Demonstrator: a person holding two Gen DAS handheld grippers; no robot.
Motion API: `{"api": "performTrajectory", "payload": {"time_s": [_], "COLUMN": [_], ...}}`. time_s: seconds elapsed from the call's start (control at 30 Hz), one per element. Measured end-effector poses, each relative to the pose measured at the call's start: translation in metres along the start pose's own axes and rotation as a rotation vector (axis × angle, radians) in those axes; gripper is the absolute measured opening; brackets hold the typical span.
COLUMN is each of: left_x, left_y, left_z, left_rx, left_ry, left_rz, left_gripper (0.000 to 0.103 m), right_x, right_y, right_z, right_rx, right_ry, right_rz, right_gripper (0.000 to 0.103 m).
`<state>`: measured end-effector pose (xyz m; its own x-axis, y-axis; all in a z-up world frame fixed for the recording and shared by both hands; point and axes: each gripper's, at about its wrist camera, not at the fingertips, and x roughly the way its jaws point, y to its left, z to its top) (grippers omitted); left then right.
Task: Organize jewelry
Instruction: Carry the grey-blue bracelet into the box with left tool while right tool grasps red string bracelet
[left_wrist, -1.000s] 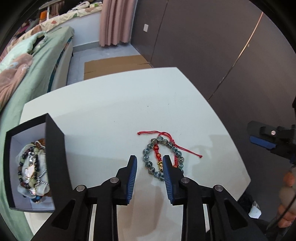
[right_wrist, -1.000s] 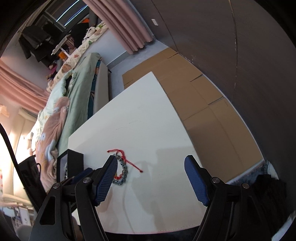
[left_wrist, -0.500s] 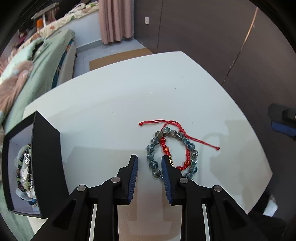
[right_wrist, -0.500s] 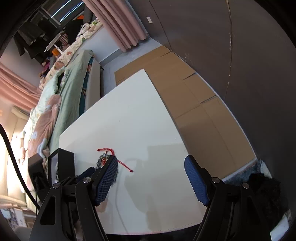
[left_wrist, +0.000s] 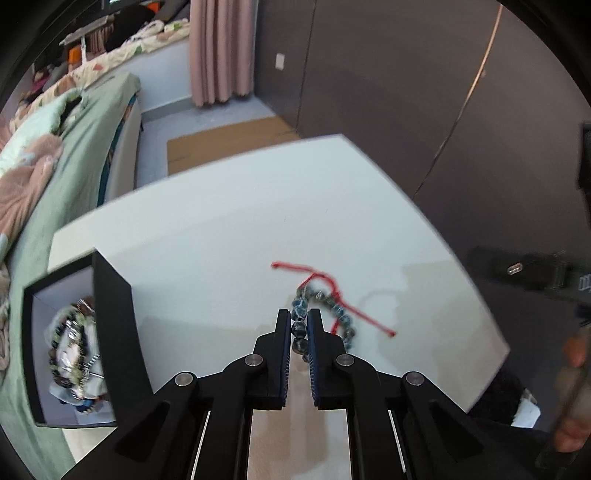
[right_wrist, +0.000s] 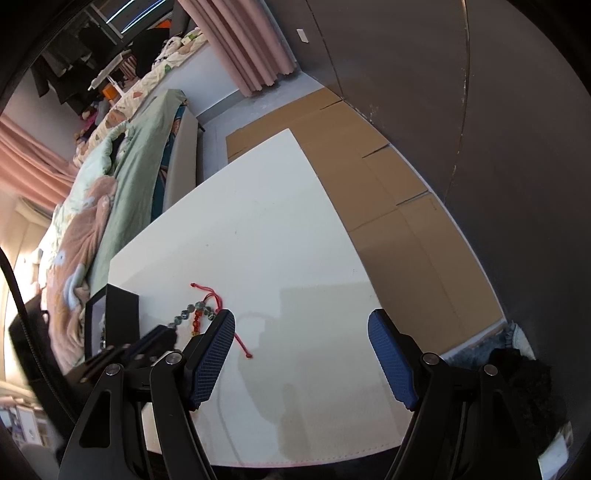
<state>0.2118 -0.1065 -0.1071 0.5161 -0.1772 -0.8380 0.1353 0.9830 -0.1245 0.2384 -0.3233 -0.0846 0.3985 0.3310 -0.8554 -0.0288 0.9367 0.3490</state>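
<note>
A bracelet of blue-grey beads (left_wrist: 334, 308) lies on the white table (left_wrist: 221, 221), tangled with a red cord bracelet (left_wrist: 325, 280). My left gripper (left_wrist: 298, 314) has its jaws closing on the near side of the bead ring, and the pads press on the beads. From the right wrist view the beads (right_wrist: 188, 312) and red cord (right_wrist: 218, 301) show just left of my right gripper (right_wrist: 301, 321), which hangs open over bare table with nothing between its fingers. An open black box (left_wrist: 110, 314) at the left holds several pieces of jewelry (left_wrist: 72, 350).
A bed with green and pink bedding (left_wrist: 55, 166) runs along the table's left side. Flat cardboard (right_wrist: 388, 184) covers the floor beyond the table's right edge, by a dark wall. A hand (left_wrist: 572, 424) shows at the far right.
My left gripper's jaws have closed from a narrow gap onto the bead bracelet, which is now blurred and drawn toward the jaws. The right gripper has stayed open and in place.
</note>
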Motion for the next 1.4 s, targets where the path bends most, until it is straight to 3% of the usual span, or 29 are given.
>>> {"api": "performTrajectory", "payload": {"time_s": [0.27, 0.77, 0.9, 1.1, 1.4], "left_x": [-0.046, -0.088, -0.097, -0.107, -0.117], "left_y": [0.003, 0.068, 0.086, 0.108, 0.130], "left_z": [0.015, 0.009, 0.006, 0.001, -0.005], "left_rx": [-0.024, -0.126, -0.157, -0.192, -0.231], "left_ry": [-0.085, -0.157, -0.165, -0.176, -0.191], "left_rz": [-0.051, 0.008, 0.019, 0.035, 0.041], "left_gripper": [0.009, 0.009, 0.009, 0.009, 0.009], "right_x": [0.009, 0.053, 0.057, 0.073, 0.092], "right_y": [0.008, 0.067, 0.087, 0.106, 0.124], "right_z": [0.000, -0.008, -0.015, -0.018, -0.020], "right_rx": [-0.007, -0.066, -0.105, -0.138, -0.213], "right_ry": [0.017, 0.141, 0.151, 0.172, 0.177], "right_rz": [0.026, 0.156, 0.175, 0.148, -0.007], "right_gripper": [0.076, 0.043, 0.040, 0.029, 0.029]}}
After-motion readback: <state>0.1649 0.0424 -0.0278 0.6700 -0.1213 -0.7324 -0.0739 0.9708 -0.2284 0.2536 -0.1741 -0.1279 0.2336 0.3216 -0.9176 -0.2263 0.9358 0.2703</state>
